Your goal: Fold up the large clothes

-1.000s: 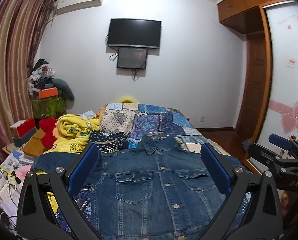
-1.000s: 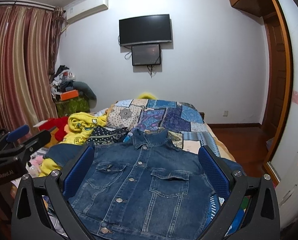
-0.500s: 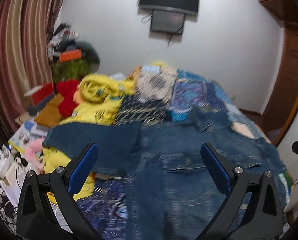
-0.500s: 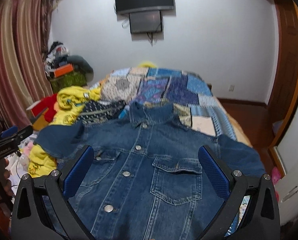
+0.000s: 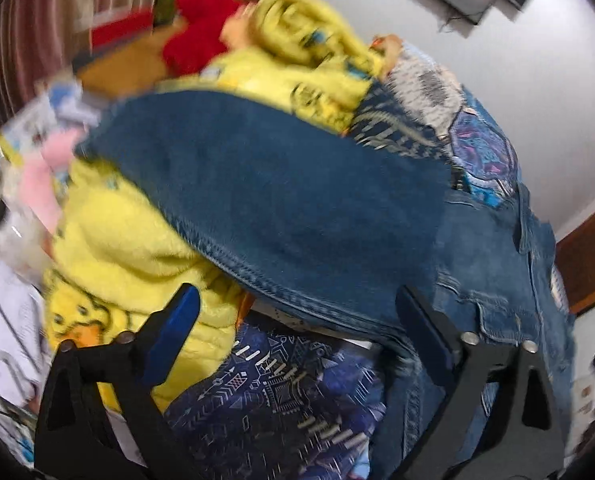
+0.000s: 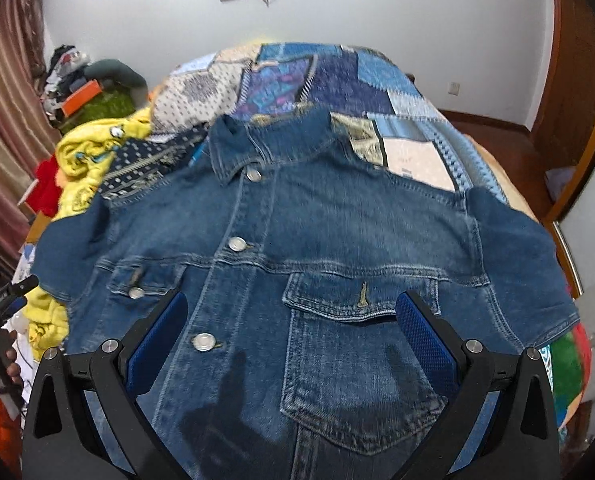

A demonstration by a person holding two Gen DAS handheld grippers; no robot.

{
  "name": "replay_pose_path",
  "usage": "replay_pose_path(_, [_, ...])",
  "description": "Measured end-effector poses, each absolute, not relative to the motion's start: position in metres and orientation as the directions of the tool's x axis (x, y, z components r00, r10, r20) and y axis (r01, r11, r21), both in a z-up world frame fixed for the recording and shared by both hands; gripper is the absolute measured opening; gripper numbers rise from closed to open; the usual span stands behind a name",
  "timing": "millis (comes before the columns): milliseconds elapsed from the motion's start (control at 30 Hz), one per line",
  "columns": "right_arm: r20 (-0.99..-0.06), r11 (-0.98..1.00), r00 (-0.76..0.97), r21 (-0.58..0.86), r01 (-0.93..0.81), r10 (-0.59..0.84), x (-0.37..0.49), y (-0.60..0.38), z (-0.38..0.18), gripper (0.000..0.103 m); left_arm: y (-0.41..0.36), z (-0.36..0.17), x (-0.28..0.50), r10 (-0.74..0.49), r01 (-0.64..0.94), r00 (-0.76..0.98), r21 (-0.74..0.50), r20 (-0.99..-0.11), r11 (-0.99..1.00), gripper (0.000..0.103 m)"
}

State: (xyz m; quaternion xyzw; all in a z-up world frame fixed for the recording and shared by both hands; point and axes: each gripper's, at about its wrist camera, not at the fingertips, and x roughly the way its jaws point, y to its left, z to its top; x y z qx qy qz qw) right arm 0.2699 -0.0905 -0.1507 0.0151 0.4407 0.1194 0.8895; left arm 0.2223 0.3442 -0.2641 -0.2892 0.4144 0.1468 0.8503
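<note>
A bed (image 6: 413,92) covered by a patchwork quilt (image 6: 329,76) in blues, purples and pale prints carries everything. A denim jacket (image 6: 297,240) lies spread flat on the quilt, front up, collar toward the far wall, sleeves out to both sides. Along the bed's left side sits a yellow fleece blanket (image 5: 117,248) with cartoon prints, partly under the jacket's sleeve (image 5: 277,184). A dark blue patterned cloth (image 5: 281,396) lies beside it, though blur makes its edges uncertain.

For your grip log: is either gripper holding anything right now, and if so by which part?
Nothing is held. The left gripper and right gripper are open above the jacket.
</note>
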Motion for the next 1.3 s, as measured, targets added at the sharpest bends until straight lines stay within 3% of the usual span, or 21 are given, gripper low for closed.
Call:
replay_pose_path(100, [-0.793,0.973,0.569,0.134,-0.186,0.217,0.278,-0.092,-0.156,0.103,0.363,-0.284,0.227,-0.072,-0.511,0.618,-0.470,-0.783,0.720,0.087])
replay_pose_path(267, [-0.802,0.974,0.554,0.156,-0.164,0.222,0.287,-0.094,-0.159,0.103,0.382,-0.308,0.236,-0.152,-0.542,0.614,-0.555,-0.774,0.631,0.066])
replay_pose_path(433, [-0.807,0.973,0.544,0.168,-0.159,0.228,0.289,-0.095,-0.160,0.103,0.382,-0.308,0.250,-0.078,-0.576,0.559,-0.454,-0.825,0.680,0.031])
replay_pose_path(533, [-0.806,0.973,0.545,0.173,-0.153,0.229,0.288,-0.097,-0.159,0.103,0.373,-0.292,0.253,0.018,-0.571,0.533,-0.344,-0.846,0.745,0.019])
replay_pose_path(700, [-0.804,0.975,0.551,0.171,-0.143,0.222,0.285,-0.101,-0.154,0.103,0.346,-0.241,0.263,0.196,-0.517,0.557,-0.152,-0.807,0.843,0.015])
replay_pose_path(833, [-0.799,0.973,0.555,0.178,-0.149,0.231,0.279,-0.105,-0.148,0.103,0.323,-0.192,0.281,0.236,-0.447,0.627,-0.095,-0.742,0.890,0.011])
replay_pose_path(1067, [-0.757,0.968,0.603,0.204,-0.147,0.251,0.266,-0.119,-0.129,0.103,0.252,-0.137,0.311,0.119,-0.251,0.747,-0.112,-0.654,0.961,0.008])
replay_pose_path(1300, [-0.739,0.961,0.616,0.245,-0.130,0.272,0.255,-0.135,-0.121,0.103,0.140,-0.175,0.329,-0.072,0.004,0.673,-0.094,-0.736,0.996,0.008])
